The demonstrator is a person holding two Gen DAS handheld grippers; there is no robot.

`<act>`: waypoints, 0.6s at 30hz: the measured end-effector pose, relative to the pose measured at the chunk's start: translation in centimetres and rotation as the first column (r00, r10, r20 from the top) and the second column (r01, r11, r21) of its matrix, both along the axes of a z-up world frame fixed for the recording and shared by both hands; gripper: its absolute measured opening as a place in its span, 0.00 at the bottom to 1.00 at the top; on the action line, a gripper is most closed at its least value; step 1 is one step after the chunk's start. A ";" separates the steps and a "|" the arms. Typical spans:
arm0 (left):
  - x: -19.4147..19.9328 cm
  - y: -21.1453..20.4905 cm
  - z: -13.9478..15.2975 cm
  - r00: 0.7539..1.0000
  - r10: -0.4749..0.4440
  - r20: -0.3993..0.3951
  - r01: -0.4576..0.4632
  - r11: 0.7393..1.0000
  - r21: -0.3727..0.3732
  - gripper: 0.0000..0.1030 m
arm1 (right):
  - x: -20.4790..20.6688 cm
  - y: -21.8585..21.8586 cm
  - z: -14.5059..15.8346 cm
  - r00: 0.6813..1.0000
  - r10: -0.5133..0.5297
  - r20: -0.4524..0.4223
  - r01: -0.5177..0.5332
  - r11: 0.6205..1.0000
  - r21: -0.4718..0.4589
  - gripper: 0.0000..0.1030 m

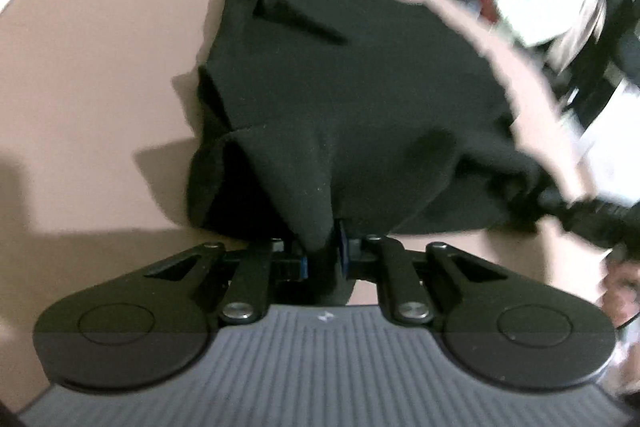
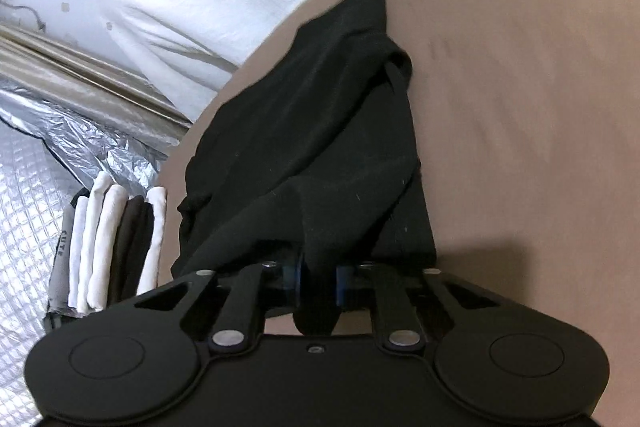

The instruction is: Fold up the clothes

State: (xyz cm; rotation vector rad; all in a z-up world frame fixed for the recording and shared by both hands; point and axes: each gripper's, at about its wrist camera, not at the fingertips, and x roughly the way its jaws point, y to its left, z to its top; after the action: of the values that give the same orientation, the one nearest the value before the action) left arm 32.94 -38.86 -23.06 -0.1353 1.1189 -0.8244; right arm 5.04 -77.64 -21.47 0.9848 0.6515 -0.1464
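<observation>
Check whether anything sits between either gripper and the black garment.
Nothing visible does. The left gripper is shut on a pinched fold of the black garment, and the right gripper is shut on another bunch of it. The rest of the cloth lies on the brown table.

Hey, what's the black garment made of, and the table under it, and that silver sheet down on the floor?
Garment: soft matte knit, probably cotton jersey or fleece; it drapes in loose folds and shows lint specks.
Table: smooth, matte, pinkish-brown surface, possibly laminate or painted board; no grain visible.
Silver sheet: shiny crinkled foil or metallised plastic, with sharp bright creases.
</observation>
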 end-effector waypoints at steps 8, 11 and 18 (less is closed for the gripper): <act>1.5 1.9 2.3 0.992 0.128 0.018 -0.124 0.981 -0.148 0.05 | -0.8 -0.8 1.8 0.994 -0.041 0.104 0.040 0.999 0.010 0.15; 2.0 2.6 2.5 0.992 0.128 0.017 -0.123 0.977 -0.174 0.05 | -0.9 -0.7 3.1 0.987 -0.037 0.156 0.039 0.999 -0.009 0.15; 2.2 1.0 2.9 0.983 0.109 0.147 -0.093 0.990 -0.110 0.05 | -0.2 -1.2 2.9 0.985 -0.028 0.171 0.036 0.998 -0.043 0.15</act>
State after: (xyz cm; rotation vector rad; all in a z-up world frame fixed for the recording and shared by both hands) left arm 35.09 -37.83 -20.20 -0.2099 0.9186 -0.7878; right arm 4.89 -78.85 -18.52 0.9522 0.4738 -0.1034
